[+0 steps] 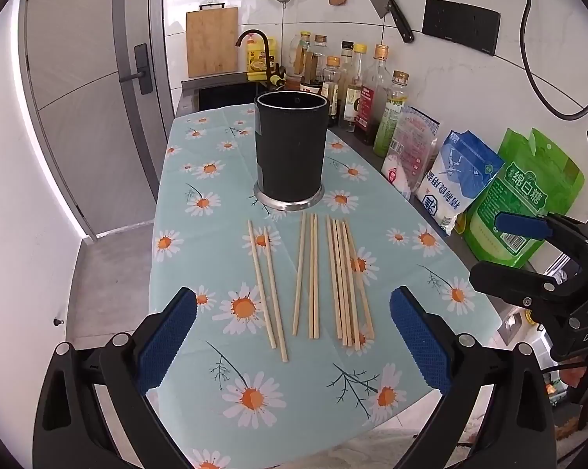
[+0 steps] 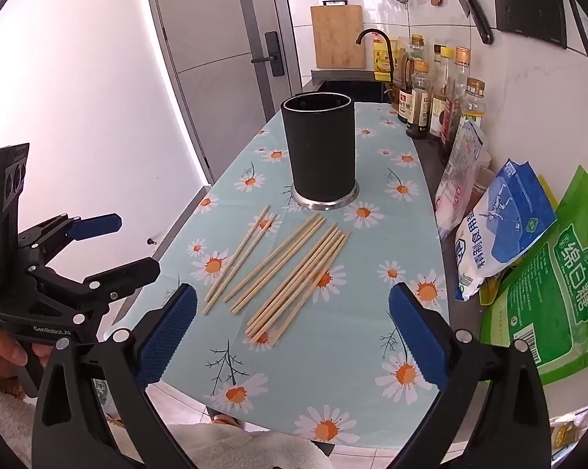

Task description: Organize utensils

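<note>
My left gripper (image 1: 293, 346) is wide open, both blue pads (image 1: 168, 342) apart w/ nothing between them, fingers pointing fwd and tilted down. My right gripper (image 2: 293, 342) is the same: jaws spread wide, pads (image 2: 419, 336) clear, nothing held. The two sit side by side at about the same height, near each other but not touching. From the right cam the left gripper (image 2: 114, 246) shows side-on at the left edge, jaws open. From the left cam the right gripper (image 1: 501, 250) shows at the right edge, also open. My left hand (image 2: 4, 349) wraps the left handle low down; only part of it shows.
</note>
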The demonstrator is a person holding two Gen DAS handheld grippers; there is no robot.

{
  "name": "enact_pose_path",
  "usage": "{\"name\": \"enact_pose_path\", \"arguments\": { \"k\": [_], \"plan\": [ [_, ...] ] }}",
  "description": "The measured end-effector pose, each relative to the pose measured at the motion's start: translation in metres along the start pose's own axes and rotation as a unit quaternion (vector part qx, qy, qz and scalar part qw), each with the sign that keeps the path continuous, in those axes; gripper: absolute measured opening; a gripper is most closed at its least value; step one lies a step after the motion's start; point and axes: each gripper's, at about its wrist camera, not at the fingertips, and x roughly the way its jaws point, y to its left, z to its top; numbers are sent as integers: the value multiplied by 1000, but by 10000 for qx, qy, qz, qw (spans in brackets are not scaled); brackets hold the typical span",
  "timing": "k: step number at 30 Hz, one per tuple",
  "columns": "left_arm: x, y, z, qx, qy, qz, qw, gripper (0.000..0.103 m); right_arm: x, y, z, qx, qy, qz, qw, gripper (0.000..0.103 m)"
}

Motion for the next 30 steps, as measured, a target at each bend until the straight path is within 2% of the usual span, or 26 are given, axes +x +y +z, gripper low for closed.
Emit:
{"name": "enact_pose_path", "arguments": {
  "k": [30],
  "plan": [
    [-1, 3, 1, -30, 15, -17, 10000, 97, 4, 3, 5, 17, 58, -2, 10000, 98]
  ]
}}
